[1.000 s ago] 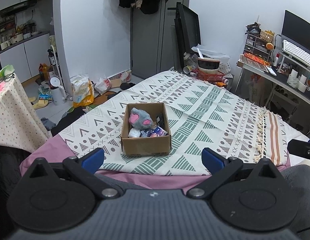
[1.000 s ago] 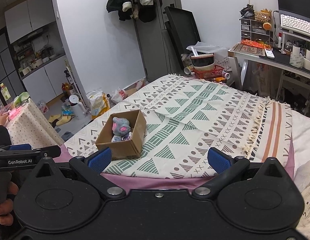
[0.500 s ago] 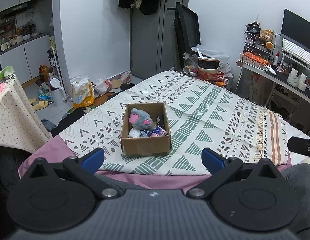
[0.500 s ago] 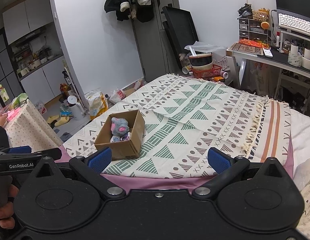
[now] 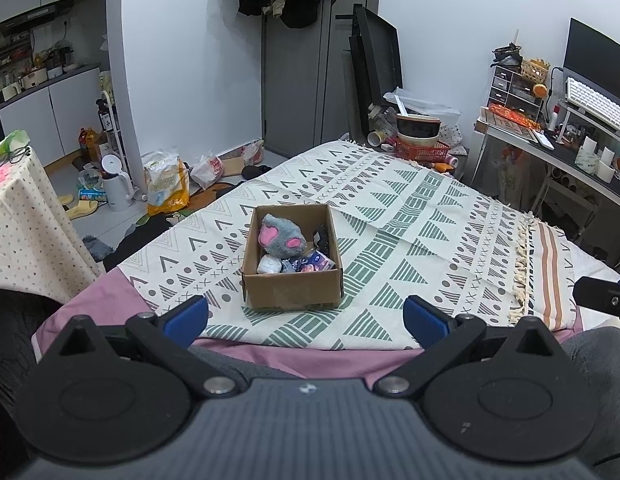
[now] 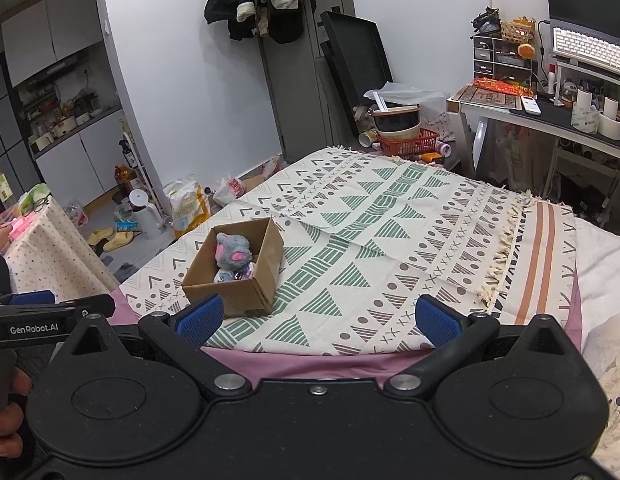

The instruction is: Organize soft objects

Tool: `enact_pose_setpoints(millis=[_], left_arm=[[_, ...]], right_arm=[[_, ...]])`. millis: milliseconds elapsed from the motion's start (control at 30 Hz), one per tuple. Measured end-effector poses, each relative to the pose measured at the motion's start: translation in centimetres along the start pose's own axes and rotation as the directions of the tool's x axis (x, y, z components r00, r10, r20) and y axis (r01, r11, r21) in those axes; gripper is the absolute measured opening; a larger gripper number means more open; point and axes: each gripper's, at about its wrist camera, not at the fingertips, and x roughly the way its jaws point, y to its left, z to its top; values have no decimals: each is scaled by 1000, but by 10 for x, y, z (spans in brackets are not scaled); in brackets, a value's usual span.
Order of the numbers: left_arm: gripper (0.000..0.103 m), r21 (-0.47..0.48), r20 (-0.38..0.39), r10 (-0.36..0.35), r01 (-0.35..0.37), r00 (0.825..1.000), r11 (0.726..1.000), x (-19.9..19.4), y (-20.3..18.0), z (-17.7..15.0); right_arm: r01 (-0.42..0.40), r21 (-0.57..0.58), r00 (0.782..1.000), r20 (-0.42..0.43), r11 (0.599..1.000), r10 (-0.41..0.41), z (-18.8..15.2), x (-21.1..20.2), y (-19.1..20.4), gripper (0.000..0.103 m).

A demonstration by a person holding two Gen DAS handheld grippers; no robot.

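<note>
Two spread claws [image 5: 305, 316] [image 6: 316, 318], one box [image 5: 292, 292]

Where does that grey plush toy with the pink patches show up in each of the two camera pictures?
Left wrist view: the grey plush toy sits near picture centre, in the far left of the cardboard box.
Right wrist view: the toy appears left of centre, inside the same box.
Shared landmark: the patterned blanket under the box, also seen here.
</note>
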Motion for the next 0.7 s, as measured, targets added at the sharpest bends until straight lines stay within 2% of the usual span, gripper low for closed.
enact_pose_setpoints(millis=[700], left_arm=[[103, 3, 2, 4, -4, 1000, 1000, -1, 0, -1]], right_arm=[[27, -13, 1000, 9, 1000, -26, -2, 0, 1, 103]])
